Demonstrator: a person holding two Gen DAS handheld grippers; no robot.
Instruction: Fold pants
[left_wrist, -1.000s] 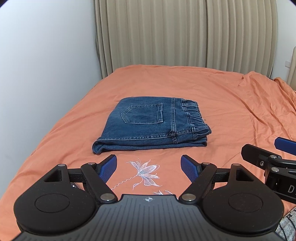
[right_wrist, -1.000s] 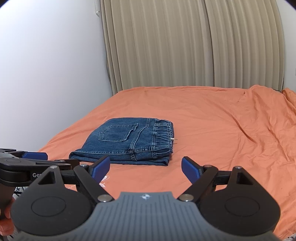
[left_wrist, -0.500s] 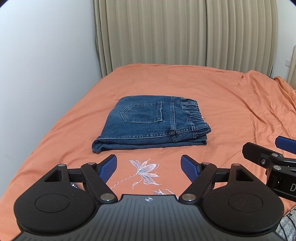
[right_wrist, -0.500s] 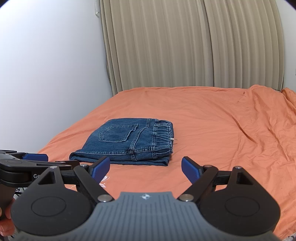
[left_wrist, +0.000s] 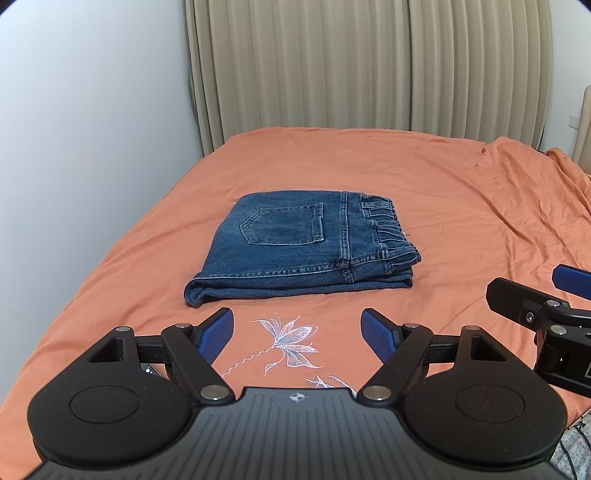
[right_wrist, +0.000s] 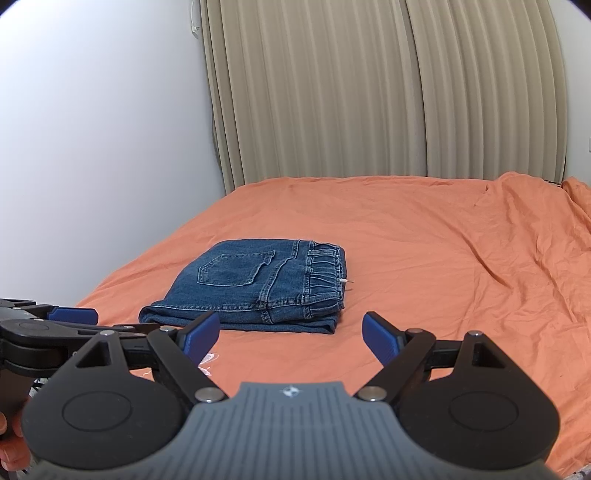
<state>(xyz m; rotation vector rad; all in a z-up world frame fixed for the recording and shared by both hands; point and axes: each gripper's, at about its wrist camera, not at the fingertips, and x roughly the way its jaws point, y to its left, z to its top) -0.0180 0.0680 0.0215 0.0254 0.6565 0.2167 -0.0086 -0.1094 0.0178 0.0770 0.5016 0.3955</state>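
Observation:
The blue denim pants (left_wrist: 299, 243) lie folded in a compact rectangle on the orange bed sheet (left_wrist: 461, 206), back pocket up, elastic waistband to the right. They also show in the right wrist view (right_wrist: 255, 286). My left gripper (left_wrist: 297, 336) is open and empty, held back above the sheet's near part, short of the pants. My right gripper (right_wrist: 291, 338) is open and empty, also held back from the pants. Each gripper shows at the edge of the other's view.
A white flower embroidery (left_wrist: 288, 341) marks the sheet near the front edge. A white wall (left_wrist: 81, 147) runs along the bed's left side. Beige curtains (left_wrist: 369, 66) hang behind the bed. The sheet is wrinkled at the right (right_wrist: 517, 251).
Both grippers have drawn back and risen very slightly; the pants sit a touch higher in the views. Nothing else has moved.

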